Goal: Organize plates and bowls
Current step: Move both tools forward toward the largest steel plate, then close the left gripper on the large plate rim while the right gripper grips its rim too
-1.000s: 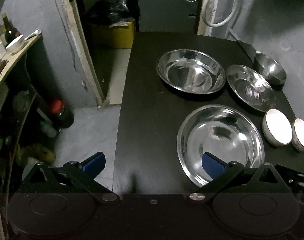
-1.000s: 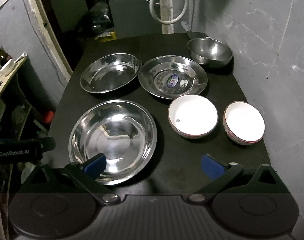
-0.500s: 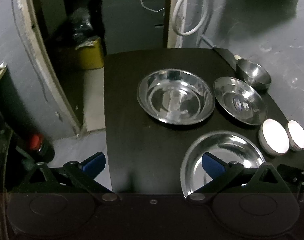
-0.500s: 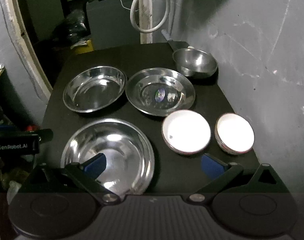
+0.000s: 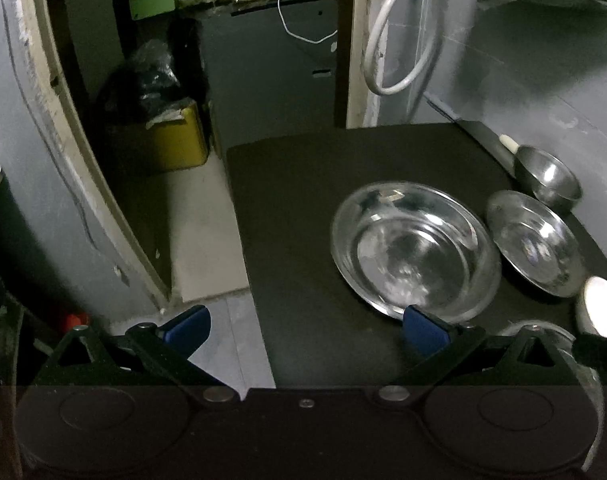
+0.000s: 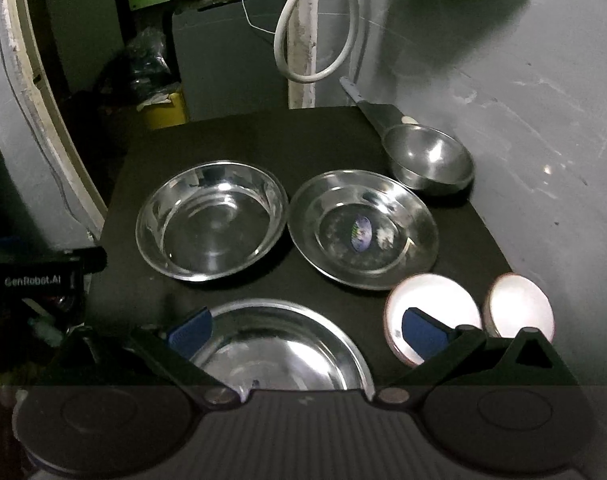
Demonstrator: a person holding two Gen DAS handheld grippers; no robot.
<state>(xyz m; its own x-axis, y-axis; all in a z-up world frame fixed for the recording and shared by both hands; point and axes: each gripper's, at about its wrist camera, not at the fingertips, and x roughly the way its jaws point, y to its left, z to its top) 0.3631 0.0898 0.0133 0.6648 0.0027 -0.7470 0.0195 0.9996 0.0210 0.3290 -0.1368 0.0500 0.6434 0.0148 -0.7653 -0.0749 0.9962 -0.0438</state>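
On the black table (image 6: pixel 231 140) lie a deep steel plate (image 6: pixel 210 220), a flatter steel plate with a sticker (image 6: pixel 363 229), a small steel bowl (image 6: pixel 431 160), two white bowls (image 6: pixel 433 312) (image 6: pixel 519 306) and a large steel plate (image 6: pixel 279 348) at the near edge. My right gripper (image 6: pixel 305 330) hangs open above the large plate and the bigger white bowl, holding nothing. My left gripper (image 5: pixel 305 326) is open over the table's left front edge, empty. In the left wrist view the deep plate (image 5: pixel 413 254), sticker plate (image 5: pixel 533 242) and steel bowl (image 5: pixel 547 176) show.
A grey wall (image 6: pixel 523 100) borders the table on the right. A white hose loop (image 6: pixel 315 40) hangs behind it. A yellow bin (image 5: pixel 175 140) and a black bag stand on the floor at the back left. The left gripper's body (image 6: pixel 39 276) shows at the left.
Both grippers have pulled back and tilted up, so the dishes have slid lower in view. The large plate is now mostly hidden under the gripper bodies. No dish has moved.
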